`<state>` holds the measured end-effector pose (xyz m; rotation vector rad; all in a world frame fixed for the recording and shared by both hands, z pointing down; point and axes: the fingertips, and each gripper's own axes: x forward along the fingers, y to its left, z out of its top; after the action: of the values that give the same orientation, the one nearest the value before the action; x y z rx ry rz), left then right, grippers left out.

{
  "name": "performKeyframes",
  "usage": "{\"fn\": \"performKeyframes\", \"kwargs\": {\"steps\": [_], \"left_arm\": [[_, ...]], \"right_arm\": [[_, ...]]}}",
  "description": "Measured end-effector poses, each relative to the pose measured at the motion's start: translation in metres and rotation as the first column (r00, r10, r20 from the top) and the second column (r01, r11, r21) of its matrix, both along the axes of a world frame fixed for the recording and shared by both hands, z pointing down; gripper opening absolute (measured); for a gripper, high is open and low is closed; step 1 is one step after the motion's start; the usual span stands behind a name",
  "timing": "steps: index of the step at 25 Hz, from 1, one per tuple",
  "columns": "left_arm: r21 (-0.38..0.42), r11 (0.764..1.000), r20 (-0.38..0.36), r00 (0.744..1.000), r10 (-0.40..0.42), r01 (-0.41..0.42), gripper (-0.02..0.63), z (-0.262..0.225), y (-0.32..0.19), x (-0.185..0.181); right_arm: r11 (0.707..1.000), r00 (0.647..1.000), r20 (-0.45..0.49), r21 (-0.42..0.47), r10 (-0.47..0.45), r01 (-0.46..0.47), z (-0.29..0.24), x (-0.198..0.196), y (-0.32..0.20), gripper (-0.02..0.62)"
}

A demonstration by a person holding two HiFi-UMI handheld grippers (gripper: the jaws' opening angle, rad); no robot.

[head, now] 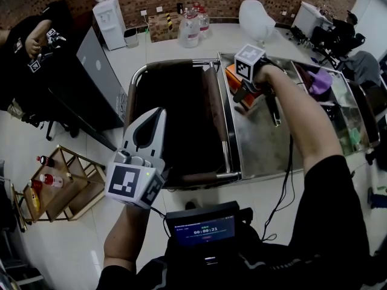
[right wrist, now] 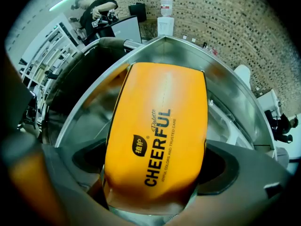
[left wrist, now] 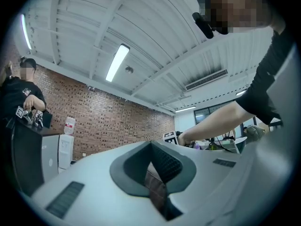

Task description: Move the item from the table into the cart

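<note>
An orange "CHEERFUL" pack (right wrist: 157,135) lies lengthwise in the steel cart tray (right wrist: 188,55), near its far left corner in the head view (head: 234,76). My right gripper (head: 242,94) reaches down over it; its jaws stand wide on either side of the pack (right wrist: 155,178), and I see no squeeze on it. My left gripper (head: 156,118) hangs above the cart's dark left bin (head: 175,119), shut and empty. In the left gripper view it (left wrist: 153,173) points up at the ceiling.
The cart's steel rim (head: 230,162) divides the dark bin from the tray. A purple item (head: 320,80) lies at the far right. On the floor are a wooden rack with bottles (head: 57,186), a water dispenser (head: 110,20) and water jugs (head: 190,29). A person in black (head: 36,41) stands at the upper left.
</note>
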<state>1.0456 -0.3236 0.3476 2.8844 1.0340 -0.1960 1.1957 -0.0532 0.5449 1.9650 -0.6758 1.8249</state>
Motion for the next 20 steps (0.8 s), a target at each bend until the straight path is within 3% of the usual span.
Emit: {"fn": "performKeyframes", "kwargs": {"steps": [3,8,14,16,19,20], "left_arm": [[0.010,1.000,-0.008,1.000,0.010,-0.010,0.008,-0.003,0.011,-0.006],[0.008,0.999,-0.023,0.999,0.035,-0.034,0.008,-0.019,0.031,-0.022],[0.033,0.987,-0.037,0.986,0.160,-0.159,0.008,-0.033,0.081,-0.036],[0.039,0.978,-0.027,0.978,0.206,-0.205,0.008,-0.033,0.100,-0.039],[0.052,0.966,-0.016,0.967,0.254,-0.253,0.008,-0.032,0.123,-0.039],[0.058,0.964,-0.016,0.965,0.261,-0.260,0.008,-0.032,0.129,-0.039]], "right_arm": [[1.000,1.000,-0.017,0.019,0.015,-0.015,-0.011,-0.011,0.005,0.560],[0.997,0.996,-0.083,0.068,-0.037,0.043,-0.037,-0.027,0.015,0.559],[0.977,0.970,-0.240,0.197,-0.033,0.082,-0.084,-0.055,0.017,0.558],[0.967,0.955,-0.295,0.233,-0.029,0.101,-0.098,-0.067,0.018,0.525],[0.951,0.934,-0.358,0.284,-0.009,0.118,-0.112,-0.088,0.021,0.525],[0.946,0.924,-0.382,0.299,-0.004,0.128,-0.117,-0.095,0.024,0.484]]}}
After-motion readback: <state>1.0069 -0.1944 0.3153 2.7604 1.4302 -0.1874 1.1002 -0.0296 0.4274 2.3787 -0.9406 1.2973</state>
